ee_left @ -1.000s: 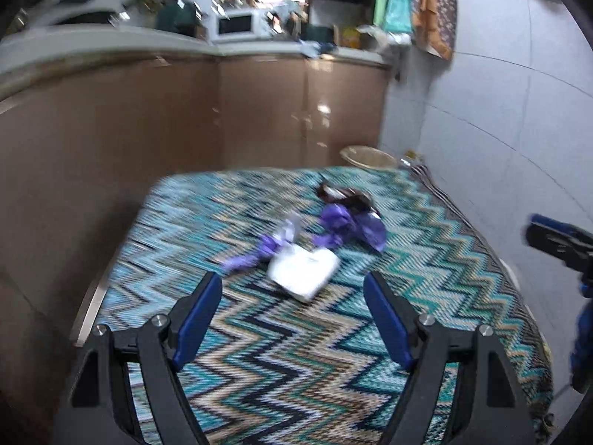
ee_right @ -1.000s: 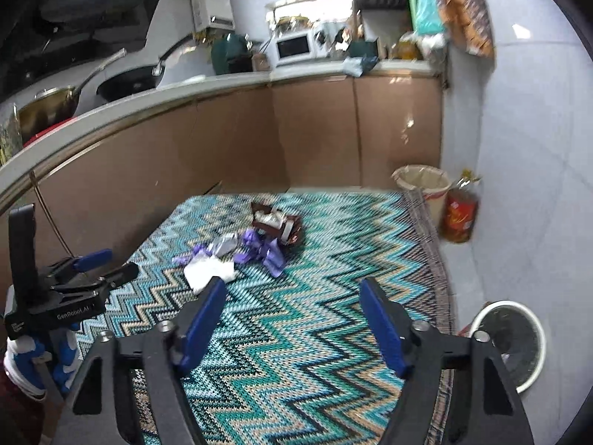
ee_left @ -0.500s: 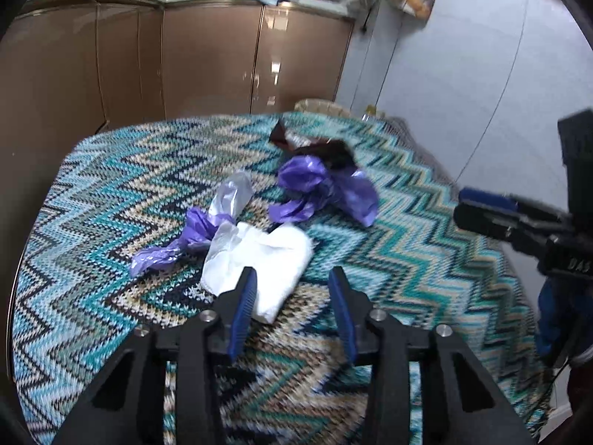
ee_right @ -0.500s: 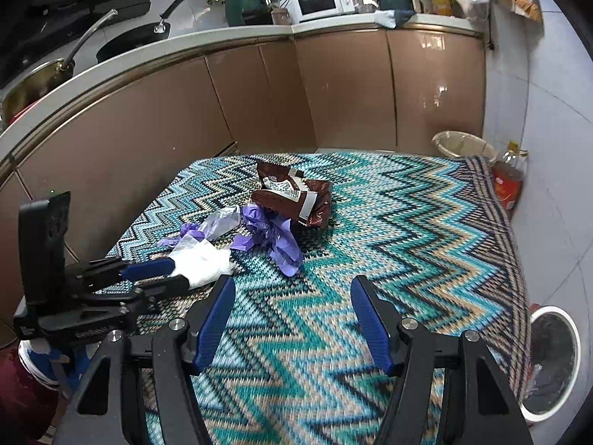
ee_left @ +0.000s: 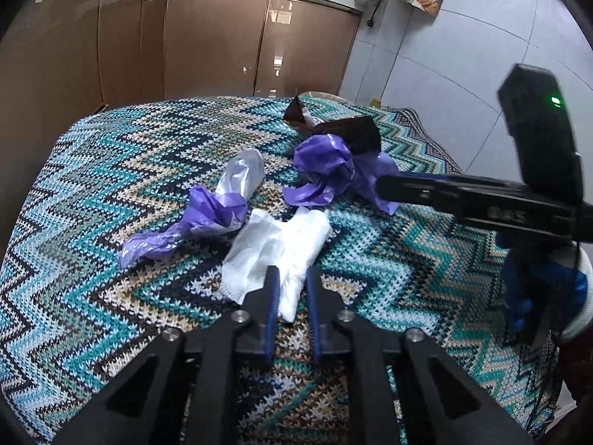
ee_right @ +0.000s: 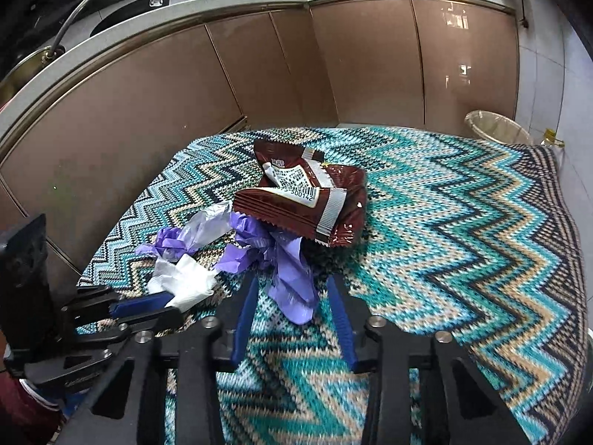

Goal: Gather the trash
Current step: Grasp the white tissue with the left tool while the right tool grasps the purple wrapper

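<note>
Left gripper has just been closing and pinches the white tissue; right gripper has been closing too, its jaws apart around the purple wrapper. Next, I'd judge: squeeze, lift.

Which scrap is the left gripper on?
The white tissue: the left gripper pinches its near edge. Both purple bags lie farther off.

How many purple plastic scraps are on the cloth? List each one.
2. One purple scrap lies left of the white tissue; the other lies against the brown wrapper, between the right gripper's fingers. More may be hidden underneath.
</note>
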`<state>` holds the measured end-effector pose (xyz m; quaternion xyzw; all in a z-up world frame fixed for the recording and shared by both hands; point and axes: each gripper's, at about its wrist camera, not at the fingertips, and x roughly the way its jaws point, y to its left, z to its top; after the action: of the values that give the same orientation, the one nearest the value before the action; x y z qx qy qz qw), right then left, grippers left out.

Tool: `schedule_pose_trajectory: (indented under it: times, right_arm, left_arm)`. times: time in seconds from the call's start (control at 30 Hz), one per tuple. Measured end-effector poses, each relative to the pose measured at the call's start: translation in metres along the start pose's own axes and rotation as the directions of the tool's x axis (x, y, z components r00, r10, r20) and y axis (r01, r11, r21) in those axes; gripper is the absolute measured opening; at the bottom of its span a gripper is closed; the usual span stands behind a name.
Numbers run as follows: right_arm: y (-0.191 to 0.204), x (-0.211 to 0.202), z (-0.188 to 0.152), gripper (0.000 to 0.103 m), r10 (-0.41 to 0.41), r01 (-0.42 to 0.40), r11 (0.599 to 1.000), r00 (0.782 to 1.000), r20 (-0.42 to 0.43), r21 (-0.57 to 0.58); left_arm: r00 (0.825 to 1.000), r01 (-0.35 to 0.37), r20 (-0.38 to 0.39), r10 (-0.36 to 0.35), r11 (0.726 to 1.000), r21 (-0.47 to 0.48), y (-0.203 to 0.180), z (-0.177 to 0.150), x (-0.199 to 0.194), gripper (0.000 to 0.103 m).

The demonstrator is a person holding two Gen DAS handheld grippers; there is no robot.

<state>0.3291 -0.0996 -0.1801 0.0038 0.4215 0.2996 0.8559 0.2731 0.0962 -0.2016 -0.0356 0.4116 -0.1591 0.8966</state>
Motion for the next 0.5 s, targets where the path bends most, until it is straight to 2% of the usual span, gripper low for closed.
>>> schedule_pose_trajectory:
  times: [0.03, 0.07, 0.1, 0.27, 0.5]
  right_arm:
    - [-0.001, 0.002, 0.000, 0.021, 0.003, -0.003, 1.000, 1.000, -0.004, 0.003]
    - [-0.001, 0.002, 0.001, 0.011, 0.007, -0.007, 1.000, 1.000, -0.006, 0.004]
    - [-0.001, 0.000, 0.000, 0.008, 0.011, -0.011, 1.000, 1.000, -0.005, 0.002]
    - [0.004, -0.020, -0.008, 0.005, 0.006, -0.006, 1.000, 1.000, 0.008, -0.012]
    - [0.015, -0.070, -0.028, 0.005, 0.007, -0.006, 1.000, 0.999, 0.044, -0.016]
  left_arm:
    - [1.000, -0.003, 0.002, 0.003, 1.000, 0.005, 0.000, 0.000, -0.001, 0.011]
    - [1.000, -0.005, 0.006, 0.005, 1.000, 0.014, -0.002, 0.000, -0.002, 0.010]
    - [1.000, -0.005, 0.009, 0.005, 1.000, 0.020, -0.003, 0.000, -0.003, 0.009]
    - [1.000, -0.003, 0.026, 0.002, 0.999, 0.038, -0.011, -0.002, -0.010, 0.007]
    - [0.998, 0.046, 0.052, -0.048, 0.999, 0.029, -0.016, -0.013, -0.036, 0.007]
